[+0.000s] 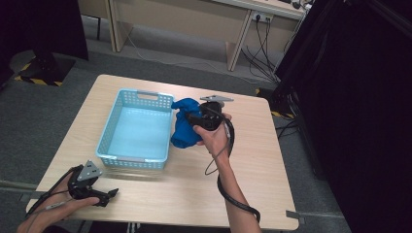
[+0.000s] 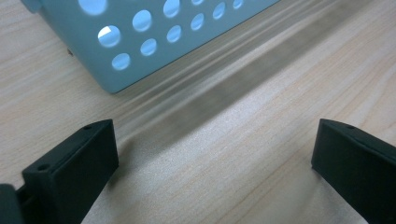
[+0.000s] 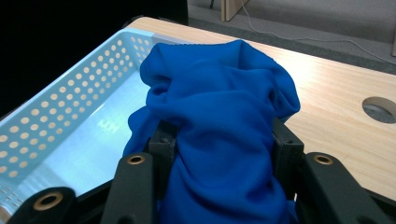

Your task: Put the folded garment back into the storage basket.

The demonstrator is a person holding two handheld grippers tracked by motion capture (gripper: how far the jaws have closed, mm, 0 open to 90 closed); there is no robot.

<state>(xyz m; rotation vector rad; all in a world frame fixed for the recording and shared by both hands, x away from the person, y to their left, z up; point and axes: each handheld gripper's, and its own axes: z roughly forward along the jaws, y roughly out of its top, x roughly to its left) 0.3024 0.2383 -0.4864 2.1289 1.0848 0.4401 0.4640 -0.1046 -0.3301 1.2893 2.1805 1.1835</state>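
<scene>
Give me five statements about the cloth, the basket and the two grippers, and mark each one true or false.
1. The right gripper is shut on the blue cloth. True.
2. The blue cloth lies flat on the bottom of the basket. False: it is bunched up in the right gripper's jaws, beside the basket's right wall.
3. The left gripper has its jaws open with nothing between them. True.
4. The basket is red. False: it is light blue, with round holes in its walls.
5. The left gripper is inside the basket. False: it is low over the table, outside the basket's near left corner.
</scene>
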